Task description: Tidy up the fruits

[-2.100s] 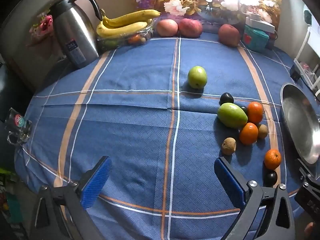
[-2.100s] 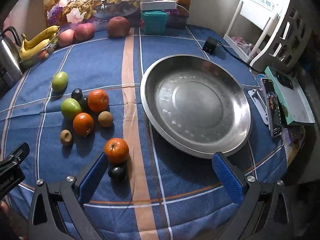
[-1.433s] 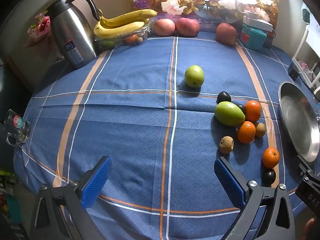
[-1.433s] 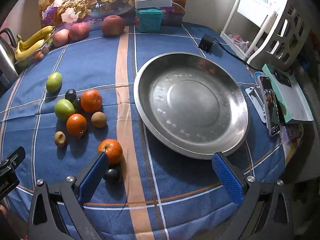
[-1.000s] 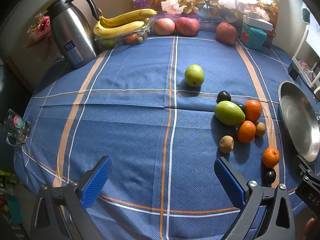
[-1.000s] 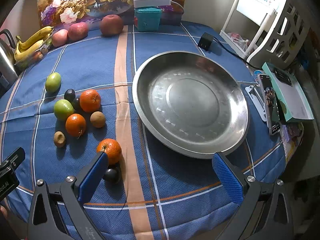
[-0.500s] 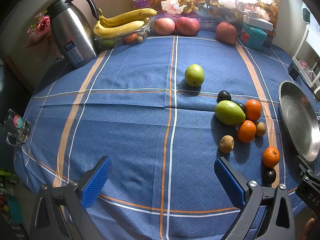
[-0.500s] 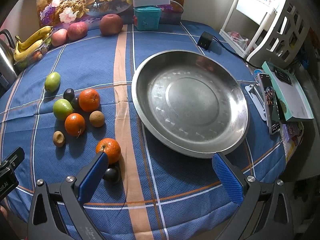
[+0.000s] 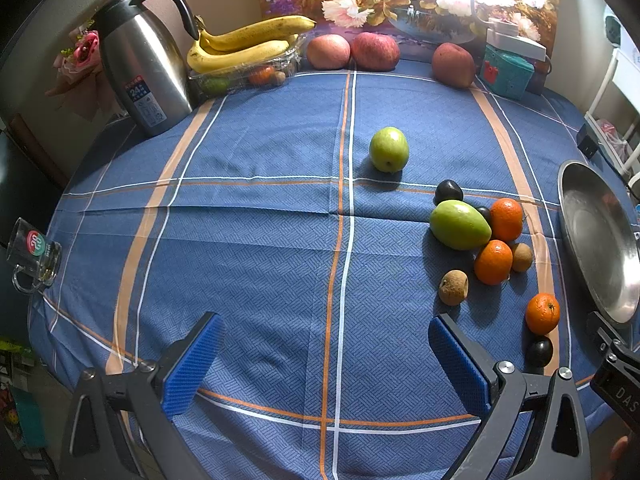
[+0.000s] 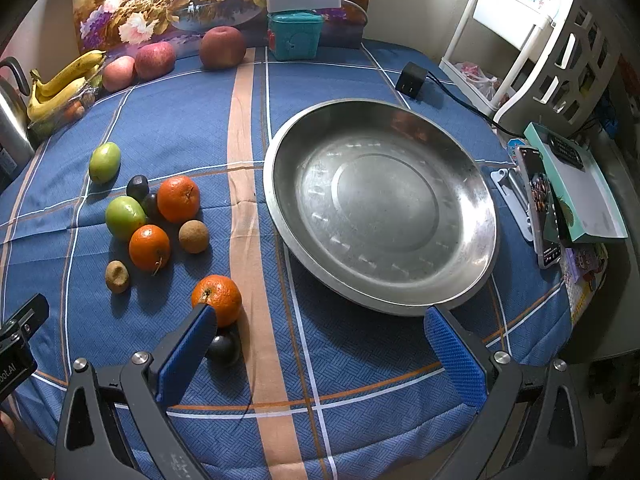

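- Hovering over the near edge of a blue checked tablecloth (image 9: 256,208), the left gripper (image 9: 326,354) has its blue pads (image 9: 192,364) spread wide with nothing between them.
- The right gripper (image 10: 320,354) is likewise wide open and empty, over the near edge of the cloth in front of a large steel pan (image 10: 380,204).
- The pan holds no fruit; it sits on the right side of the table, and in the left wrist view only its left rim (image 9: 592,236) shows.
- Left of the pan lies a loose cluster: a big green fruit (image 10: 125,217), two oranges (image 10: 178,199) and (image 10: 149,247) touching or nearly touching it, two small brown fruits (image 10: 194,236) and (image 10: 117,277), and two dark plums (image 10: 137,187) tucked at the far side.
- A third orange (image 10: 218,298) lies nearer, just beside the right gripper's left finger (image 10: 186,356), with a dark plum (image 10: 222,346) touching it on the near side and partly hidden by that finger.
- A smaller green fruit (image 9: 389,149) sits alone, farther out toward the middle of the table.
- Along the far edge stand three red apples (image 9: 374,51), a bunch of bananas (image 9: 248,42) on a clear box of small fruit, a steel jug (image 9: 140,64) at far left, and a teal box (image 10: 294,36).
- A glass mug (image 9: 34,250) sits at the left edge of the cloth.
- To the right of the pan lie a phone (image 10: 538,204) and a green-edged box (image 10: 576,184).
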A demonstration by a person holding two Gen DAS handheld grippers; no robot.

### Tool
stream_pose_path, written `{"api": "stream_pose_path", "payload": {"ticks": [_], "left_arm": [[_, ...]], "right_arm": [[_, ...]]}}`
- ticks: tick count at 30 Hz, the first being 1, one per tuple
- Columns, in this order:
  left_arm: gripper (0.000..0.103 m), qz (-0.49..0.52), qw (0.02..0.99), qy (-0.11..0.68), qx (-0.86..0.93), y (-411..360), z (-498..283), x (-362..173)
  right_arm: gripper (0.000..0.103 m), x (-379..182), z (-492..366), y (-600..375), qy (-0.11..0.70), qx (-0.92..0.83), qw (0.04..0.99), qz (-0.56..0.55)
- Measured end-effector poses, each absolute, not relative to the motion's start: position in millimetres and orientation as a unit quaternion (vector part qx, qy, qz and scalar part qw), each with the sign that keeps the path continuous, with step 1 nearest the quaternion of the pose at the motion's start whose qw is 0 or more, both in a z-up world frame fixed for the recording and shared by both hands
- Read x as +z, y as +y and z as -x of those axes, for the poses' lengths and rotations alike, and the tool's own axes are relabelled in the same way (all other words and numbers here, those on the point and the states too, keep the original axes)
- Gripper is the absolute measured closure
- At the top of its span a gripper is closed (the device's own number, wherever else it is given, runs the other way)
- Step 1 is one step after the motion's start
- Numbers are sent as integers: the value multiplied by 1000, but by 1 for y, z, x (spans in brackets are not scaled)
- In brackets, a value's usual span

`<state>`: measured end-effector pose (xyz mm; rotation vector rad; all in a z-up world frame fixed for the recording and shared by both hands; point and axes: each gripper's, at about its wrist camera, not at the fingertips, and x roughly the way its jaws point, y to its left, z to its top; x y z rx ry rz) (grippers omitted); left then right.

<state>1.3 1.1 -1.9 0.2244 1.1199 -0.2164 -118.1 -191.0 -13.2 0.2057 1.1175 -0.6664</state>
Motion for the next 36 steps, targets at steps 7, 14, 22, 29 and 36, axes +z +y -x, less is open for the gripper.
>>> {"api": "stream_pose_path", "payload": {"ticks": [7,14,22,29,36], "left_arm": [[0,-106,836,529,-102,1,-2,-2],[0,-106,835,529,-102,1,-2,-2],[0,-105,835,530,-104,0,0,-2],[0,-106,835,530,-105,0,1,-2],[0,-76,832,539,-110,0,-2,-2]], "right_arm": [[0,-14,119,-190,520,-309,791,-95],[0,-14,118,-191,521,-309,790,-95],[0,-17,120,-188,522,-306,790,-94],[0,-15,117,-190,527,-301,789,-97],[0,-16,116,-188,529,-288,791,-105]]}}
